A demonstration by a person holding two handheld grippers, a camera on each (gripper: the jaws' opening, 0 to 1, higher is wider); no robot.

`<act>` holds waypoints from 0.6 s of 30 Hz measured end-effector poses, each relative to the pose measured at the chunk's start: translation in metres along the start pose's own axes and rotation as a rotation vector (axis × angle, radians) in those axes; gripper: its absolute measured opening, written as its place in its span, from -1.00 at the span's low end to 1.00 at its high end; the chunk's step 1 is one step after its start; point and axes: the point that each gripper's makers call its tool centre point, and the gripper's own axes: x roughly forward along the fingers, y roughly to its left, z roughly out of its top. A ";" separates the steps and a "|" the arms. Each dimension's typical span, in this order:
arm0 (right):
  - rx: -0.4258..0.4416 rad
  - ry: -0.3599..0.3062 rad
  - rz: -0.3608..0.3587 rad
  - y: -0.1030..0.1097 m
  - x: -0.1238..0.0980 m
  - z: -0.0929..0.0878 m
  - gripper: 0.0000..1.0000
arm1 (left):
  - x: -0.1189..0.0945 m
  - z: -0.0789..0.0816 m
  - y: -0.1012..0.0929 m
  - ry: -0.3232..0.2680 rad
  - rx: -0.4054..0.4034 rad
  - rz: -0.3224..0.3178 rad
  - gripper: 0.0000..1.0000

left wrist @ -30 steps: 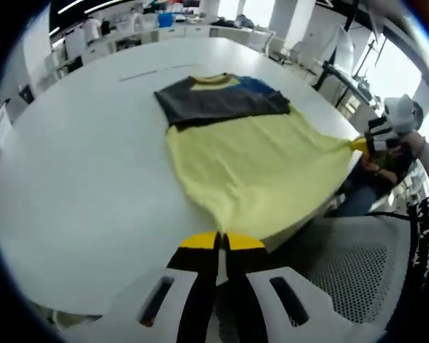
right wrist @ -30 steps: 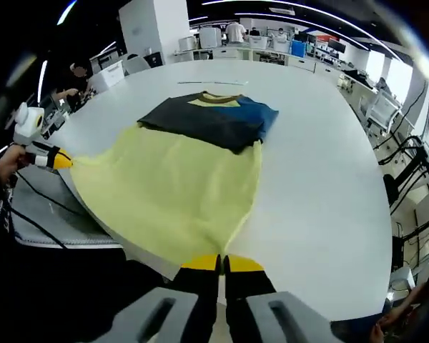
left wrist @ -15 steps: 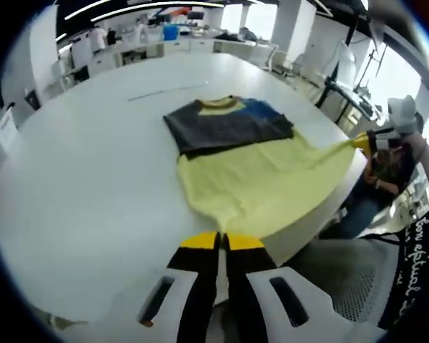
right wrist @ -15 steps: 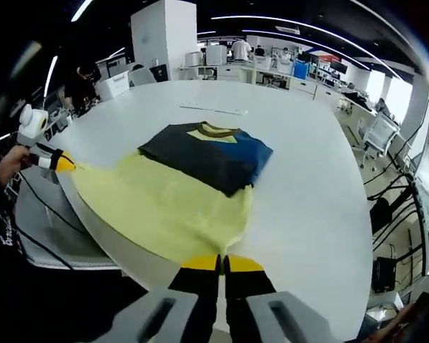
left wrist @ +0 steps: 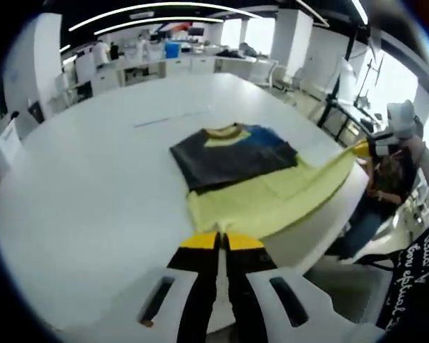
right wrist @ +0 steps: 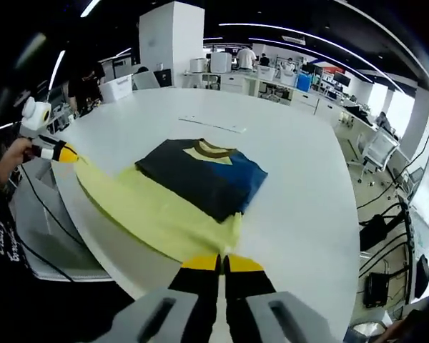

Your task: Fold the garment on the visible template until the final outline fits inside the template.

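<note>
Left tool (left wrist: pixel 222 241): yellow-tipped jaws pressed together at the near hem of the pale yellow, dark grey and blue cloth garment (left wrist: pixel 261 187), clenched on its corner. The same tool appears at the left edge of the right gripper view (right wrist: pixel 66 152), a hand (right wrist: pixel 11 158) behind it, yellow fabric drawn taut up to its tip. The garment lies on the large round white surface (left wrist: pixel 86 186); its dark grey upper part with a blue sleeve and yellow collar rests flat toward the middle, while the yellow lower part stretches toward the surface's near edge and rises off it at both held corners. A thin pale strip (left wrist: pixel 171 118) lies on the surface beyond the collar, well apart from the garment. Right tool (right wrist: pixel 222 264): jaws likewise closed on the yellow hem at the other near corner; in the left gripper view it shows at the right (left wrist: pixel 363 148), with fabric pulled up to it. An office with desks and people lies behind.
</note>
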 end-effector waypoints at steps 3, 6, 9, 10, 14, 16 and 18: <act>-0.007 -0.025 -0.003 -0.005 0.000 0.013 -1.00 | 0.001 0.010 0.003 -0.018 0.002 0.005 -1.00; -0.024 -0.040 -0.007 -0.009 0.001 0.025 -1.00 | 0.002 0.021 0.007 -0.043 -0.004 0.015 -1.00; -0.040 -0.049 -0.012 -0.014 0.004 0.034 -1.00 | 0.003 0.032 0.010 -0.066 -0.007 0.022 -1.00; -0.043 -0.050 -0.014 -0.015 0.004 0.037 -1.00 | 0.004 0.036 0.012 -0.071 -0.008 0.024 -1.00; -0.052 -0.066 -0.018 -0.020 0.008 0.049 -1.00 | 0.008 0.048 0.017 -0.087 -0.008 0.033 -1.00; -0.064 -0.077 -0.019 -0.022 0.011 0.056 -1.00 | 0.010 0.054 0.020 -0.097 -0.008 0.038 -1.00; -0.072 -0.082 -0.020 -0.025 0.014 0.061 -1.00 | 0.012 0.059 0.023 -0.105 -0.010 0.042 -1.00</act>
